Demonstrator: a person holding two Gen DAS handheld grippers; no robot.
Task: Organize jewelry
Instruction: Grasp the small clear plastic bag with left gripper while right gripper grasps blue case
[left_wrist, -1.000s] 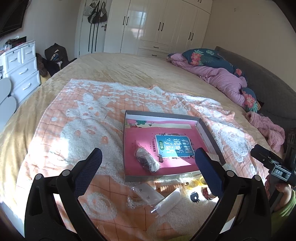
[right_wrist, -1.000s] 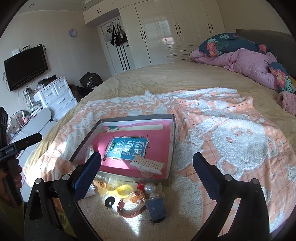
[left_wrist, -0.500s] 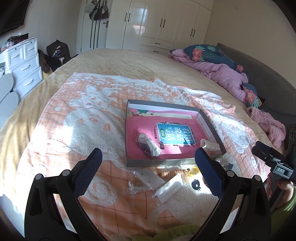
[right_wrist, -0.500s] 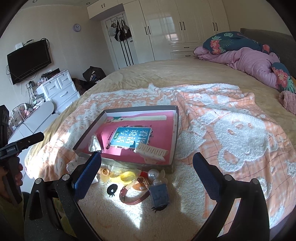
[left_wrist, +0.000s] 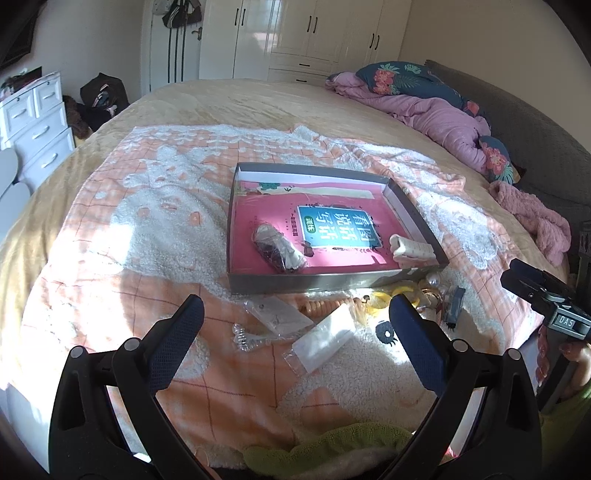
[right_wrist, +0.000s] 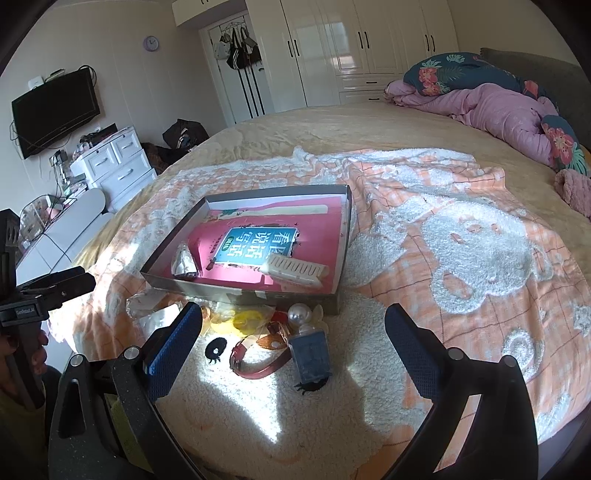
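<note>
Left wrist: right gripper (left_wrist: 546, 295) tag (left_wrist: 566, 322) perhaps "DAS".

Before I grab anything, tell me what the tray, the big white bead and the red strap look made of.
Tray: probably cardboard, matte grey, with taped, slightly torn front wall. White bead: pearl-like, glossy highlight; plastic or glass, can't tell. Red strap: looks like leather or faux leather, smooth, holding a curl.

Sunlit bed (right_wrist: 295, 125), white wardrobes (right_wrist: 362, 48)
</note>
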